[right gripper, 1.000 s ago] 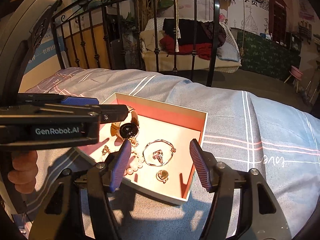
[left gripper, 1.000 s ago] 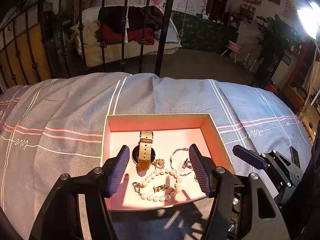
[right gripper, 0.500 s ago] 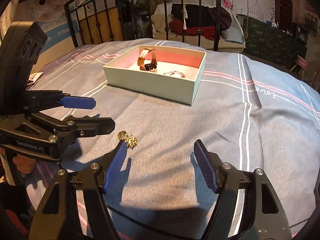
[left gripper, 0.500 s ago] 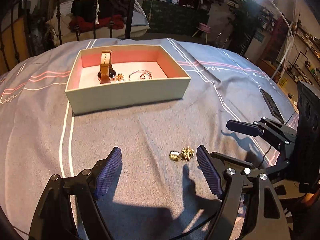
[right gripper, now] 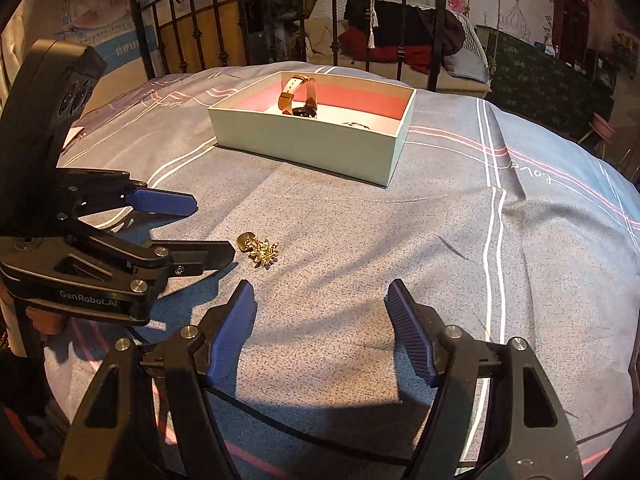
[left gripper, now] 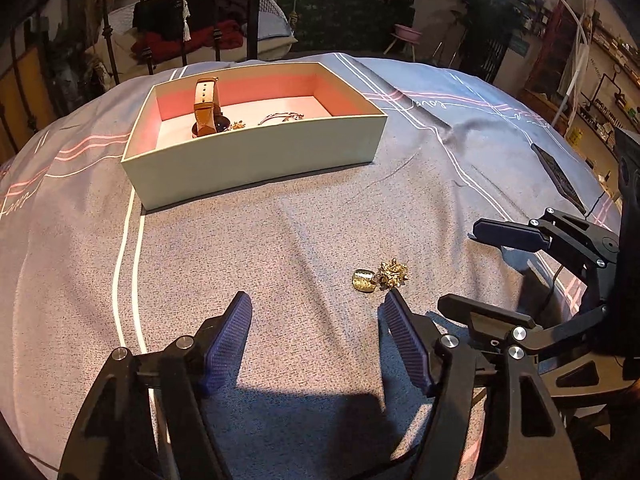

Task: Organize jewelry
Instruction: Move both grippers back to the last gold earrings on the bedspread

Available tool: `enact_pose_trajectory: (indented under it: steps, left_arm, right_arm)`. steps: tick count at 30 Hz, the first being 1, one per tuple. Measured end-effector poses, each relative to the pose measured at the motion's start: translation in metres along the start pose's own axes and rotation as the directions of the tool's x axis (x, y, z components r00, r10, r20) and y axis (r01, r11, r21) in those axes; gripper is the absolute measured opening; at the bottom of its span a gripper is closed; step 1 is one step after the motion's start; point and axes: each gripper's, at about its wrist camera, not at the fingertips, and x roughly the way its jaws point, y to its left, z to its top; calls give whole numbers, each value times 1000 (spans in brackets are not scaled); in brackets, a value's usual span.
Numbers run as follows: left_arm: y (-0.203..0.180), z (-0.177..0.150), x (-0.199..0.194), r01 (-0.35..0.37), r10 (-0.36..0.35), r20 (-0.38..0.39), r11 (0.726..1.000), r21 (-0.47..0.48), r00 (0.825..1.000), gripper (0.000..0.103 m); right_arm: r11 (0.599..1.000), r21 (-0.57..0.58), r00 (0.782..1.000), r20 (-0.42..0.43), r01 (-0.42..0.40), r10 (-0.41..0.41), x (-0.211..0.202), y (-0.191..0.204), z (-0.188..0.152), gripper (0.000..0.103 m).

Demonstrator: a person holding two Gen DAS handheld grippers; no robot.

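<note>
A pale box with a pink inside point(left gripper: 256, 152) point(right gripper: 312, 140) stands on the grey bedspread. It holds a tan-strap watch point(left gripper: 205, 106) point(right gripper: 296, 94) and a thin bangle point(left gripper: 280, 117). A small gold earring cluster point(left gripper: 380, 276) point(right gripper: 258, 250) lies loose on the spread, well in front of the box. My left gripper point(left gripper: 314, 312) is open and empty, the earrings just beyond its right fingertip. My right gripper point(right gripper: 320, 300) is open and empty, the earrings ahead to its left. Each gripper shows in the other's view point(left gripper: 472, 268) point(right gripper: 212, 230).
The bedspread point(left gripper: 280, 232) has white and pink stripes. A black metal bed frame point(right gripper: 400, 20) rises behind the box. A dark flat device point(left gripper: 556, 172) lies on the spread at the right. A hanging chair with clothes point(left gripper: 192, 32) is beyond the bed.
Both grippers pulled back from over the box to the near part of the bed, then moved slightly closer to the loose earrings. Both stayed open.
</note>
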Motion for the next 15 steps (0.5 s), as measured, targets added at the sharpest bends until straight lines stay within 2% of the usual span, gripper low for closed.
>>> enact_pose_trajectory:
  steps: [6, 11, 15]
  left_arm:
    - [-19, 4, 9, -43, 45, -7, 991, 130, 999, 55]
    - [-24, 9, 14, -47, 47, -1, 986, 157, 999, 35]
    - [-18, 9, 13, -74, 73, 7, 988, 133, 997, 14]
  right_arm:
    - [1000, -2, 1000, -7, 2, -2, 2, 1, 0, 69]
    - [1000, 3, 1000, -9, 4, -4, 2, 2, -2, 70]
    - [1000, 4, 1000, -14, 1, -1, 3, 2, 0, 69]
